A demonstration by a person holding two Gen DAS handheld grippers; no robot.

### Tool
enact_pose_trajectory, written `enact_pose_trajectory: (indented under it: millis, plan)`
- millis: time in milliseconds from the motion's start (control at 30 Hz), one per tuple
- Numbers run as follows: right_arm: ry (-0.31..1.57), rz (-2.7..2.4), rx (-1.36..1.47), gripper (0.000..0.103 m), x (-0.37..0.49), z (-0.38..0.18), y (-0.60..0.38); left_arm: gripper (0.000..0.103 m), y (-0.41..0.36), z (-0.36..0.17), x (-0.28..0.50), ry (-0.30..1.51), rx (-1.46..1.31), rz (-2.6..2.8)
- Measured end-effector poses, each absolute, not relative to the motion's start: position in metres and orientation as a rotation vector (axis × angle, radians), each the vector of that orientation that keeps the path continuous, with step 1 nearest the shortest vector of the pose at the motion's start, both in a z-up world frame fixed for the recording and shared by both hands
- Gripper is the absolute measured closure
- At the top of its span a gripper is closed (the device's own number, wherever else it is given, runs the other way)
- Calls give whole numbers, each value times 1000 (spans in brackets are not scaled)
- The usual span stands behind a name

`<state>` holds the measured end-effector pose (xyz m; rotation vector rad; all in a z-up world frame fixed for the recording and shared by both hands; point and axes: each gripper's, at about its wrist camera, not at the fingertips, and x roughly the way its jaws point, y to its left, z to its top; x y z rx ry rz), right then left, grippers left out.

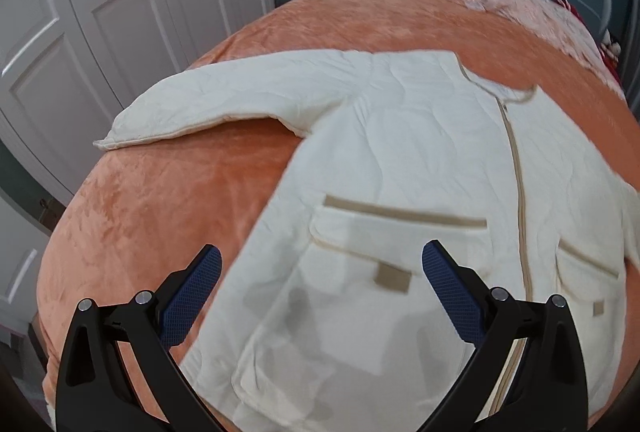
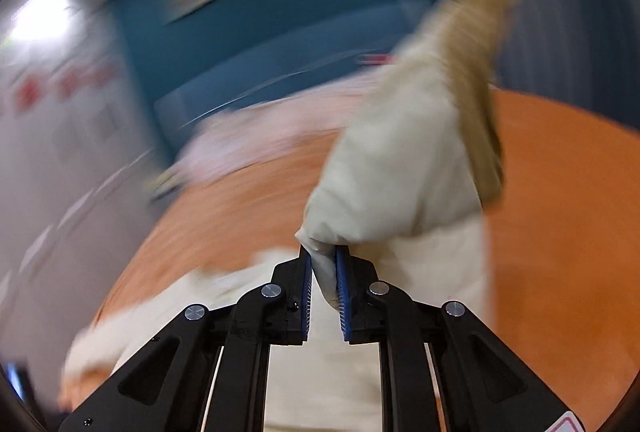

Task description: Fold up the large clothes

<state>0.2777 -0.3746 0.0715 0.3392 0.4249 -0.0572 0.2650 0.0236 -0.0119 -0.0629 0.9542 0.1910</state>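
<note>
The left gripper point(image 1: 322, 252) hangs spread wide above the cream jacket point(image 1: 400, 159), gripping nothing. The jacket lies front-up on the bed point(image 1: 160, 199), one sleeve point(image 1: 208, 103) stretched toward the bed's left edge, bare orange blanket beside it. The right gripper point(image 2: 324, 260) is clamped on a fold of raised jacket cloth point(image 2: 400, 171); that view is blurred.
</note>
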Motion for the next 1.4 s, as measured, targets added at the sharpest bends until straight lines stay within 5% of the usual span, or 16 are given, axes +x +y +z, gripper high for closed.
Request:
enact_pose_trajectory:
  millis: [100,167,333,700,767,833,900,933,1000,1067,1233,1400]
  plan:
    - [486,159,217,71,308,56,-274,5,35,-8,272,954,-128,167]
    - [512,191,156,43,311,39,-233,5,39,-7,278,961,-173,130]
    - [625,194,270,42,303,-12,-224,5,37,-12,299,976,-228,21]
    - [694,-140,644,40,265,-71,-372,6,-7,-66,377,1108,-428,-154]
    - [686,-167,722,40,270,-80,-390,15,-13,-72,384,1108,-427,-150]
    - [682,-172,788,40,280,-85,-400,47,-18,-77,389,1120,-425,-156]
    - [677,-169,833,42,288,-90,-409,69,-21,-81,395,1139,-431,-152]
    - [681,-168,851,50,297,-93,-411,84,-20,-81,396,1138,-433,-144]
    - [702,-155,876,69,313,-94,-419,94,-18,-74,402,1115,-431,-145]
    - [679,-134,847,89,322,-78,-418,96,-15,-55,405,1048,-415,-160]
    - [496,-175,553,92,303,-24,-390,96,-10,-13,394,888,-357,-189]
    - [802,-249,474,92,332,-102,-382,96,-25,-92,403,1052,-207,-93]
